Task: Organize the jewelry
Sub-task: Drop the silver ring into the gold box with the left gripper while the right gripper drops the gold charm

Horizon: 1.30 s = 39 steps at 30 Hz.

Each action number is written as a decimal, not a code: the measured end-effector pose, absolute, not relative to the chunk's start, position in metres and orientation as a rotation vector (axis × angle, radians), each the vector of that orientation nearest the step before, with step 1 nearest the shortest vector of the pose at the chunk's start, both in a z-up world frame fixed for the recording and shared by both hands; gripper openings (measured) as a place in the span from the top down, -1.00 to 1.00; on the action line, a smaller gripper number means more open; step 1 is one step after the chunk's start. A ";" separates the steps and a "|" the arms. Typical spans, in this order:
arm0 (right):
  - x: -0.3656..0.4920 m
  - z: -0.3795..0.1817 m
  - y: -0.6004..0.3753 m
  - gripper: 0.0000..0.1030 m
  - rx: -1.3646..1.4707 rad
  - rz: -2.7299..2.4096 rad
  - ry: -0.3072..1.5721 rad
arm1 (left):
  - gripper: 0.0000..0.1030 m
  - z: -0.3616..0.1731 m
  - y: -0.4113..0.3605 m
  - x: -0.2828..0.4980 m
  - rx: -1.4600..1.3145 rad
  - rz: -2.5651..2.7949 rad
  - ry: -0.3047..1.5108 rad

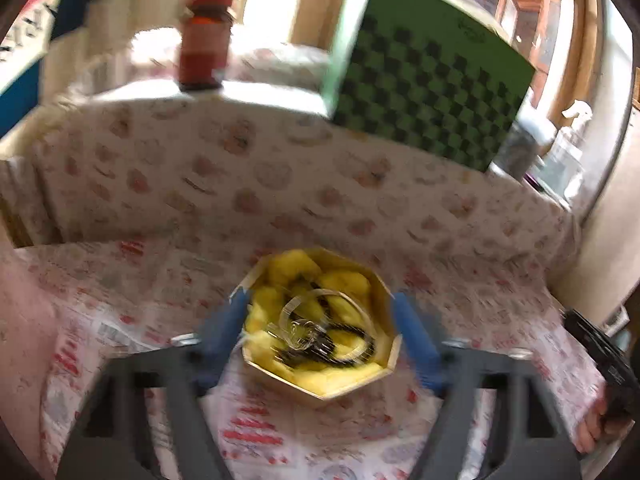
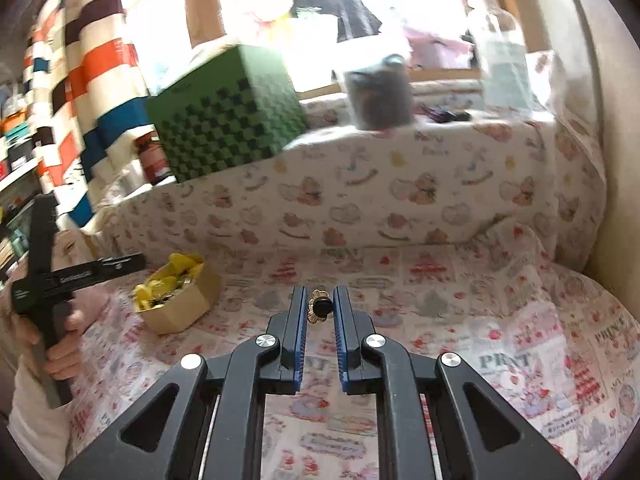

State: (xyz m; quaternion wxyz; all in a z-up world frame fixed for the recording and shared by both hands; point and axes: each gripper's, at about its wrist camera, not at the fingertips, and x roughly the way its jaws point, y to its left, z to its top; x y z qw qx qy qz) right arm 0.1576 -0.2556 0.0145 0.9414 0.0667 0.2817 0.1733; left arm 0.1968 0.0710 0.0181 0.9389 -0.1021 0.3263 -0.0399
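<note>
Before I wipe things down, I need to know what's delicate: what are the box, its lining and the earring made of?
Box: seemingly matte tan cardboard, with flat folded walls. Lining: yellow, puffy, probably fabric or foam; blur leaves it open. Earring: shiny gold-toned rim, likely metal, around a glossy black centre.

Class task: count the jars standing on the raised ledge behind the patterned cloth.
2. A red-lidded jar with a red label stands left of the green checkered box; a clear jar of dark contents stands to its right. Others may be hidden behind the box.
</note>
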 end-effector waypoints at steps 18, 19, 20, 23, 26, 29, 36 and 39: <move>0.202 0.019 -0.120 0.73 0.042 0.600 0.756 | -0.84 0.033 0.117 0.185 -0.280 0.123 0.565; 0.206 0.018 -0.110 0.73 0.048 0.615 0.759 | -0.85 0.033 0.118 0.185 -0.274 0.142 0.560; 0.211 0.018 -0.101 0.73 0.061 0.629 0.762 | -0.85 0.033 0.119 0.185 -0.271 0.153 0.557; 0.224 0.015 -0.082 0.73 0.104 0.652 0.777 | -0.85 0.031 0.126 0.184 -0.285 0.180 0.563; 0.235 0.008 -0.070 0.73 0.114 0.618 0.805 | -0.85 0.030 0.134 0.183 -0.319 0.184 0.563; 0.243 0.000 -0.067 0.58 0.137 0.615 0.846 | -0.85 0.030 0.136 0.181 -0.317 0.205 0.551; 0.231 0.014 -0.097 -0.29 0.126 0.530 0.754 | -0.85 0.034 0.119 0.175 -0.256 0.176 0.520; 0.221 0.023 -0.123 -0.59 0.095 0.433 0.689 | -0.92 0.033 0.106 0.172 -0.223 0.145 0.508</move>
